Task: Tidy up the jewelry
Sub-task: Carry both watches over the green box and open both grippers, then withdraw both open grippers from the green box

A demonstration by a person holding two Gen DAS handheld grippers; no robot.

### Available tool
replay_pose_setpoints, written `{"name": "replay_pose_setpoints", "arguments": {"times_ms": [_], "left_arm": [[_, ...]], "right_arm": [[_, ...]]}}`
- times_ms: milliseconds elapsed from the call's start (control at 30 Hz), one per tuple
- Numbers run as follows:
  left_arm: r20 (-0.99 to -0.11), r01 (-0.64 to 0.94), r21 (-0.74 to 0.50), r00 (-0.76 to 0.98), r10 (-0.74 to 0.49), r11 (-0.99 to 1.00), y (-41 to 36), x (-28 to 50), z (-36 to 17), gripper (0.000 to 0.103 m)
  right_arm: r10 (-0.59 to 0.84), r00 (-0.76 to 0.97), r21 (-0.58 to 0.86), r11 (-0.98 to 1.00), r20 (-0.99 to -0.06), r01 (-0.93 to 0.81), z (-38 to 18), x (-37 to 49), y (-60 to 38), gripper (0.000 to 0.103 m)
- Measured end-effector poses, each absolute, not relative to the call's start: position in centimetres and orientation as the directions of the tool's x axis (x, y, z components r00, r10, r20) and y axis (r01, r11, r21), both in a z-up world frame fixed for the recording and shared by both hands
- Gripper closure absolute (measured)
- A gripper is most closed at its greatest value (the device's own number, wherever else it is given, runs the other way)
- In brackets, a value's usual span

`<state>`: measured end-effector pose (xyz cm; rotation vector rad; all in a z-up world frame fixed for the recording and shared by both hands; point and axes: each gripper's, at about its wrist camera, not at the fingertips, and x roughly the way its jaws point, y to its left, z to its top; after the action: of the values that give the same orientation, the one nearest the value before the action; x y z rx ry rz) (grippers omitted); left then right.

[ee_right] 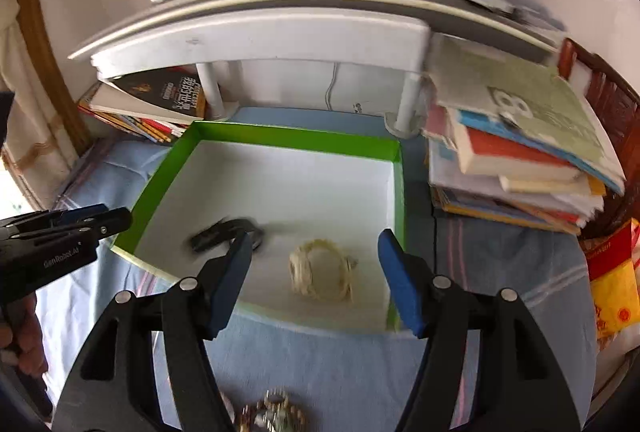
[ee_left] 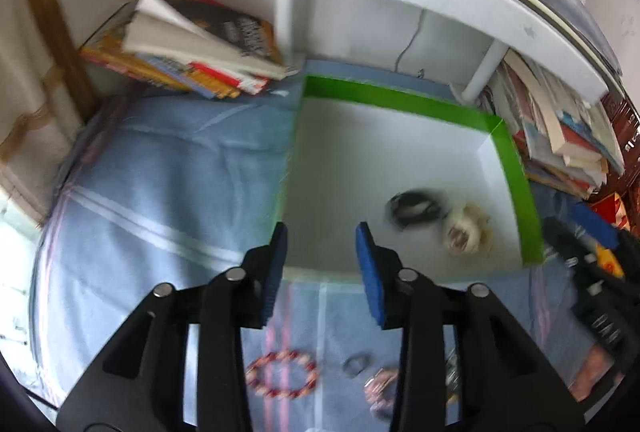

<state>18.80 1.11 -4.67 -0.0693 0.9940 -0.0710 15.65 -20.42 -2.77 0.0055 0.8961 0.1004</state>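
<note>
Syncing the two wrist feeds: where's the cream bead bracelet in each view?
Left wrist: cream bead bracelet lies right of centre, in the green-walled box's near right corner, right of the black piece.
Right wrist: the bracelet lies at centre, low in the box, seen between the open right hand-held gripper's fingers.
Shared landmark: the green-walled box.

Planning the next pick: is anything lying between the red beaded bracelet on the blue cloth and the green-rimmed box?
Only the left gripper hangs over that stretch; between the red beaded bracelet and the green-rimmed white box lies bare blue cloth.
</note>
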Motion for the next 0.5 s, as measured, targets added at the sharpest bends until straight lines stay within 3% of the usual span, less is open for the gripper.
{"name": "replay_pose_setpoints", "arguments": {"times_ms": [33,100,200,267,500], "left_arm": [[-0.834,0.021,-0.077,0.546,-0.076,0.997,2.0,17.5,-4.8,0.055],[-0.841,0.016,-0.042,0.54,-0.045,0.999,3.5,14.7,-5.7,0.05],[-0.87,0.036,-0.004,0.493,-0.021,0.999,4.6,12.1,-7.6,0.05],[-0.892,0.032,-0.007,0.452,-0.02,0.999,5.2,10.7,-9.0,0.05],[-0.919,0.003,-0.063,0.39,-0.059,0.998,5.8,8.5,-10.7,0.045]], "right_arm": [[0.094,0.615,0.054,0.995,-0.783,-0.082,-2.9,14.7,-20.8,0.039],[0.087,0.592,0.052,0.996,-0.801,-0.077,-3.7,12.7,-21.3,0.039],[0.072,0.513,0.044,0.997,-0.856,-0.067,-6.3,9.9,-21.6,0.042],[0.069,0.457,0.046,0.997,-0.887,-0.061,-8.0,8.5,-21.5,0.055],[0.076,0.381,0.063,0.997,-0.921,-0.048,-10.6,5.9,-20.5,0.058]]}}
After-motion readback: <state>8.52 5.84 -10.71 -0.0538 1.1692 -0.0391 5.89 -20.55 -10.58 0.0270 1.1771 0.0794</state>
